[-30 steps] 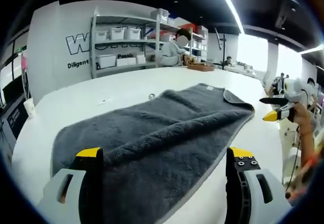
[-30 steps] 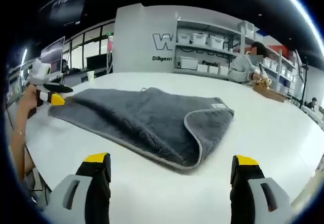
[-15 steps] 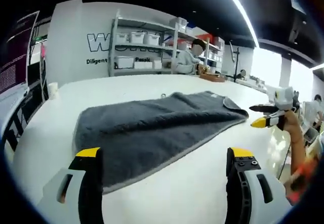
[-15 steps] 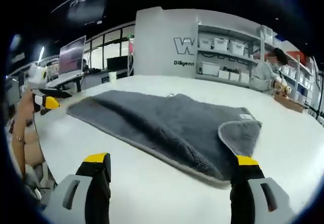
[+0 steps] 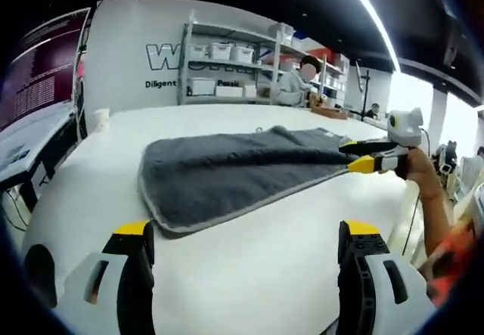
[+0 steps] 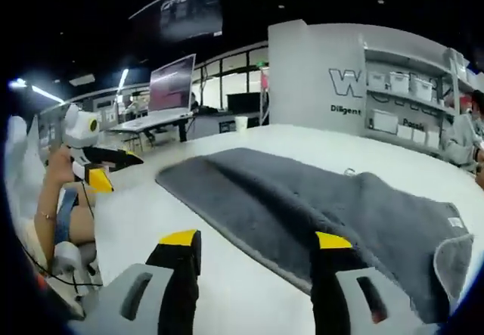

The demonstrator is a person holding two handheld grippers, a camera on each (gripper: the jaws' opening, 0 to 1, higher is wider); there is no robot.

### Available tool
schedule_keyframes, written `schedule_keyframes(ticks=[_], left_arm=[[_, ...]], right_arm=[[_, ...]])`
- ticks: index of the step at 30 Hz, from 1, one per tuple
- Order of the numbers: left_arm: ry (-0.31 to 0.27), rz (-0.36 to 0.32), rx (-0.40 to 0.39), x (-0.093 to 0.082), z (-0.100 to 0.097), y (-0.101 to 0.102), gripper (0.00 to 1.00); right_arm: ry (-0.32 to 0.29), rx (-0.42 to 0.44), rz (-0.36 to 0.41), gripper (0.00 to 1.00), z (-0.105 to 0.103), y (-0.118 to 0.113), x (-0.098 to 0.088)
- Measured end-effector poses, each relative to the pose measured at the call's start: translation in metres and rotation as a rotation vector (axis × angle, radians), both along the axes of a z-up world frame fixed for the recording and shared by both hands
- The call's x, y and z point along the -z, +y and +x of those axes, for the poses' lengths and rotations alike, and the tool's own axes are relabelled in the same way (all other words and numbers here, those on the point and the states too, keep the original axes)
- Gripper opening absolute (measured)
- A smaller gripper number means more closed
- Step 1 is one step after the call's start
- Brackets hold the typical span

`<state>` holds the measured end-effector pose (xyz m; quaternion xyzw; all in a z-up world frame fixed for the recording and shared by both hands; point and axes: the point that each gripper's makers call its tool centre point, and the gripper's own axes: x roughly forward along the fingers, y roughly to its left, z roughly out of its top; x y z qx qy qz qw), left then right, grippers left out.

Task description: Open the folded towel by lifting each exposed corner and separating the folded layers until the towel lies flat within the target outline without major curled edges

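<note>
A dark grey towel (image 5: 242,165) lies lengthwise on the white table (image 5: 249,274), folded. Its far end has a corner flap (image 6: 452,253) turned over, pale side up. My left gripper (image 5: 246,229) stands open above bare table, short of the towel's near end. My right gripper (image 6: 256,240) is open with its jaws drawn partly together. The towel's long front edge runs between them, close to the right jaw. In the left gripper view the right gripper (image 5: 349,157) reaches in from the right, its tips at the towel's edge. The left gripper (image 6: 121,170) hangs at the table's left side in a hand.
Shelves with white bins (image 5: 219,66) and a seated person (image 5: 295,85) stand beyond the table's far side. A white cup (image 5: 100,116) sits near the far left corner. Monitors (image 6: 172,85) on desks lie to the left. The table's rim (image 5: 45,199) falls away there.
The left gripper has drawn back off the towel toward its near end. The right gripper has come in to the towel's front edge, and its jaws have narrowed.
</note>
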<state>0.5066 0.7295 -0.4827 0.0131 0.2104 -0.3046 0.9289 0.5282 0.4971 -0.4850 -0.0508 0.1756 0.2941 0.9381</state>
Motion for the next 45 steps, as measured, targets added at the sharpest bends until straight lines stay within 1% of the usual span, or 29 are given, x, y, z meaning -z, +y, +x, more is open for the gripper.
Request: schedule_keyframes(ticks=[4, 5, 7, 10, 12, 14, 15, 17, 19, 22, 27, 40, 45], left_arm=[[0.004, 0.004, -0.021, 0.001, -0.002, 0.011, 0.99], [0.003, 0.003, -0.023, 0.001, -0.002, 0.012, 0.99], [0.002, 0.000, -0.031, 0.000, -0.003, 0.015, 0.99], [0.003, 0.002, -0.036, 0.001, -0.002, 0.018, 0.99], [0.005, 0.002, -0.040, 0.001, -0.002, 0.020, 0.99], [0.006, 0.003, -0.043, 0.002, -0.002, 0.021, 0.99], [0.009, 0.001, -0.045, 0.002, -0.002, 0.021, 0.99], [0.010, 0.000, -0.047, 0.003, -0.003, 0.021, 0.99], [0.013, 0.002, -0.048, 0.004, -0.003, 0.022, 0.99], [0.013, 0.004, -0.050, 0.004, -0.003, 0.022, 0.99], [0.014, 0.006, -0.046, 0.004, -0.003, 0.020, 0.99], [0.018, 0.021, -0.038, 0.004, -0.003, 0.017, 0.99], [0.021, 0.026, -0.036, 0.005, -0.004, 0.016, 0.99]], right_arm=[[0.011, -0.059, -0.003, 0.33, 0.013, 0.023, 0.008], [0.015, -0.067, -0.002, 0.30, 0.015, 0.027, 0.010], [0.031, -0.095, -0.007, 0.26, 0.020, 0.038, 0.017], [0.063, -0.118, -0.044, 0.25, 0.025, 0.048, 0.031], [0.077, -0.130, -0.067, 0.21, 0.026, 0.052, 0.038], [0.089, -0.138, -0.078, 0.12, 0.026, 0.055, 0.044], [0.092, -0.138, -0.080, 0.08, 0.026, 0.056, 0.046], [0.094, -0.129, -0.065, 0.06, 0.027, 0.054, 0.046], [0.097, -0.126, -0.059, 0.00, 0.027, 0.053, 0.046], [0.101, -0.131, -0.042, 0.00, 0.026, 0.053, 0.046], [0.097, -0.140, -0.041, 0.00, 0.023, 0.056, 0.046], [0.103, -0.204, -0.039, 0.00, -0.001, 0.070, 0.046], [0.104, -0.216, -0.038, 0.00, -0.006, 0.072, 0.046]])
